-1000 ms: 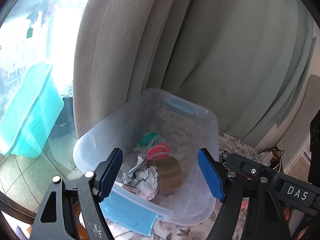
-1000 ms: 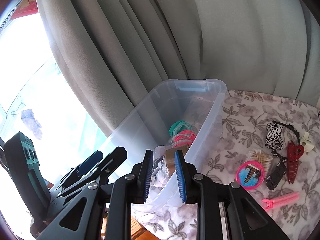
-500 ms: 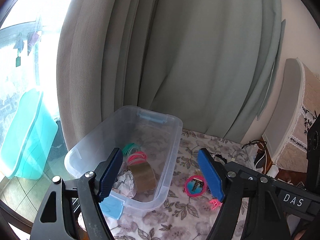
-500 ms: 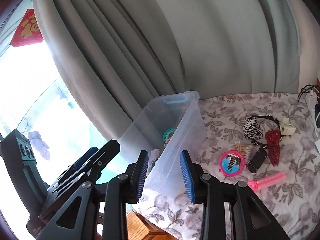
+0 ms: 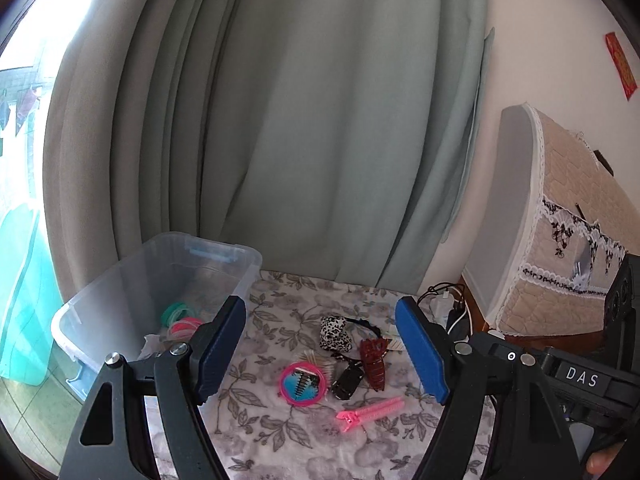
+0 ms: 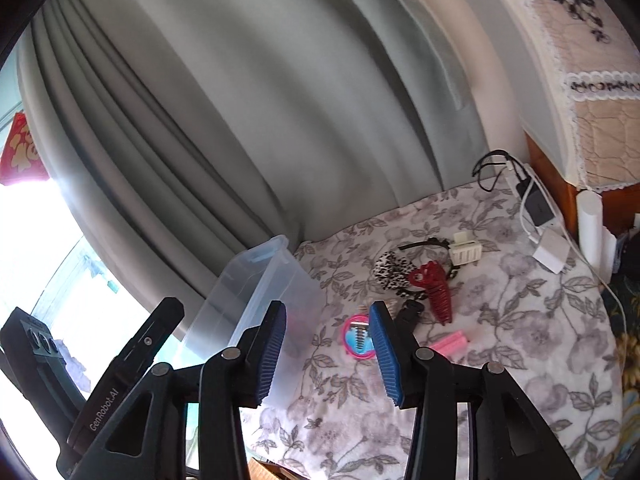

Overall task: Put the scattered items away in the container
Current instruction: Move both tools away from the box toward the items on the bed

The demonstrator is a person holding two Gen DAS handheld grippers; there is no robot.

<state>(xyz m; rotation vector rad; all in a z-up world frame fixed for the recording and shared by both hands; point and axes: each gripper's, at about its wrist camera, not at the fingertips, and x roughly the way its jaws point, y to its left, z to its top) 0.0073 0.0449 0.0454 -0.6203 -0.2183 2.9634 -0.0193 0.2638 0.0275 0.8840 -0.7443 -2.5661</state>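
Note:
A clear plastic bin (image 5: 224, 258) (image 6: 256, 276) stands at the table's left end, holding green and pink bands (image 5: 180, 318) and crumpled paper. Right of it on the flowered cloth lie a pink ring with a comb card (image 5: 302, 383) (image 6: 356, 340), a leopard-print headband (image 5: 335, 332) (image 6: 390, 272), a dark red claw clip (image 5: 374, 364) (image 6: 434, 292), a black clip (image 5: 347, 378) and a pink clip (image 5: 370, 409) (image 6: 450, 342). My left gripper (image 5: 320, 354) hangs open and empty above these items. My right gripper (image 6: 328, 354) is empty too, its jaws opening, near the bin's right wall.
A cream clip (image 6: 464, 252) lies behind the headband. Chargers and cables (image 6: 540, 216) (image 5: 444, 308) crowd the table's right end beside a lace-covered appliance (image 5: 560, 232). Grey-green curtains (image 5: 300, 120) hang behind the table. A turquoise tub (image 5: 20, 300) sits beyond the window at left.
Both grippers swung right, away from over the bin toward the scattered items. The right jaws went from nearly shut to clearly apart. The left jaws kept the same width.

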